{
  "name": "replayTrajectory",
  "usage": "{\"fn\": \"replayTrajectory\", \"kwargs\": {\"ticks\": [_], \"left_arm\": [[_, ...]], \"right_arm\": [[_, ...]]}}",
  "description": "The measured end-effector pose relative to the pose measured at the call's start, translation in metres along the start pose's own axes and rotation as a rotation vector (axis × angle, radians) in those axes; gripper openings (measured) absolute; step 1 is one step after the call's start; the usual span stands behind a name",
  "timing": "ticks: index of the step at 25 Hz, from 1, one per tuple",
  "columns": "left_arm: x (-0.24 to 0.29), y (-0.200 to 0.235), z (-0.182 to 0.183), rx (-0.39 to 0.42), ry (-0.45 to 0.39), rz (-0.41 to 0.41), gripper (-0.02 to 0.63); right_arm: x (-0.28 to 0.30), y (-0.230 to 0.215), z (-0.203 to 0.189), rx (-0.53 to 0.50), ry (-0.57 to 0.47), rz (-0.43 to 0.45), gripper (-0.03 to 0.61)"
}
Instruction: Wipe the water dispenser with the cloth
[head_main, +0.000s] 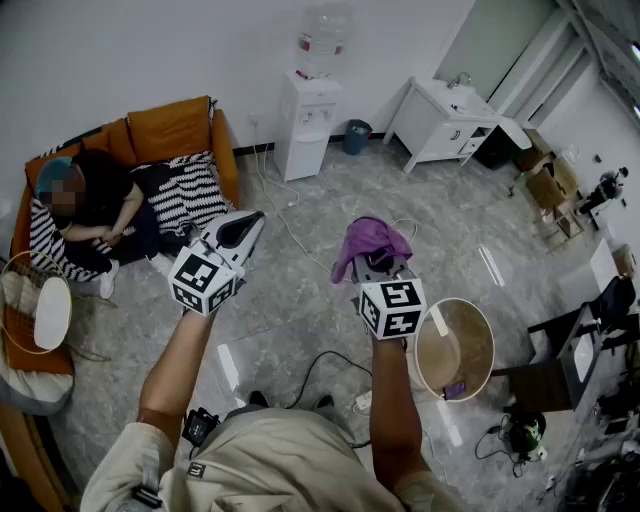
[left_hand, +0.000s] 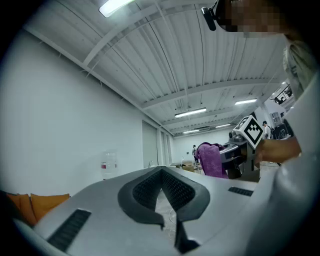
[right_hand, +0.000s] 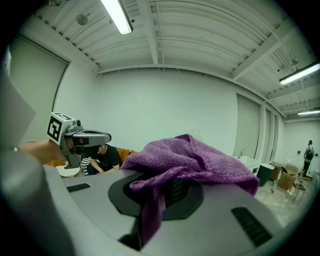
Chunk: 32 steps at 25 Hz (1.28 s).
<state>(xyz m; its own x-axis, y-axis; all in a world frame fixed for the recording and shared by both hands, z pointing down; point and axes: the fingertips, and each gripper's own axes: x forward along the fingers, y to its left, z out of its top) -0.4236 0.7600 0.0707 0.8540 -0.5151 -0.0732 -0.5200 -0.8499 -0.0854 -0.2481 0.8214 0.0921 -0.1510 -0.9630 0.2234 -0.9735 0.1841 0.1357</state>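
The white water dispenser (head_main: 305, 125) stands against the far wall with a clear bottle (head_main: 320, 42) on top; it shows faintly in the left gripper view (left_hand: 109, 166). My right gripper (head_main: 376, 262) is shut on a purple cloth (head_main: 368, 242), which drapes over its jaws (right_hand: 192, 155). My left gripper (head_main: 243, 228) is held up beside it, to the left, with its jaws together and nothing between them (left_hand: 161, 172). Both grippers hang in mid-air over the floor, well short of the dispenser. The cloth (left_hand: 210, 160) also shows in the left gripper view.
A person sits on an orange sofa (head_main: 170, 125) at the left. A white sink cabinet (head_main: 440, 125) and a small bin (head_main: 356, 137) stand right of the dispenser. Cables (head_main: 290, 225) trail across the floor. A round wooden tub (head_main: 455, 350) sits by my right arm.
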Motion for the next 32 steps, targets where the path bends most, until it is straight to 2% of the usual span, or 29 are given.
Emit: {"fn": "replayTrajectory", "kwargs": {"ticks": [7, 15, 24, 32], "left_arm": [[0.004, 0.016, -0.001, -0.001, -0.006, -0.005, 0.015], [0.048, 0.016, -0.018, 0.0, 0.034, 0.006, 0.015], [0.142, 0.053, -0.04, 0.0, 0.088, 0.126, 0.015], [0.238, 0.061, -0.05, 0.004, 0.112, 0.183, 0.015]], "right_arm": [[0.015, 0.001, 0.0, 0.009, 0.001, -0.007, 0.038], [0.043, -0.042, -0.008, 0.053, -0.034, 0.029, 0.04], [0.123, -0.144, -0.019, 0.086, -0.047, 0.088, 0.04], [0.177, -0.236, -0.02, 0.093, -0.052, 0.146, 0.04]]}}
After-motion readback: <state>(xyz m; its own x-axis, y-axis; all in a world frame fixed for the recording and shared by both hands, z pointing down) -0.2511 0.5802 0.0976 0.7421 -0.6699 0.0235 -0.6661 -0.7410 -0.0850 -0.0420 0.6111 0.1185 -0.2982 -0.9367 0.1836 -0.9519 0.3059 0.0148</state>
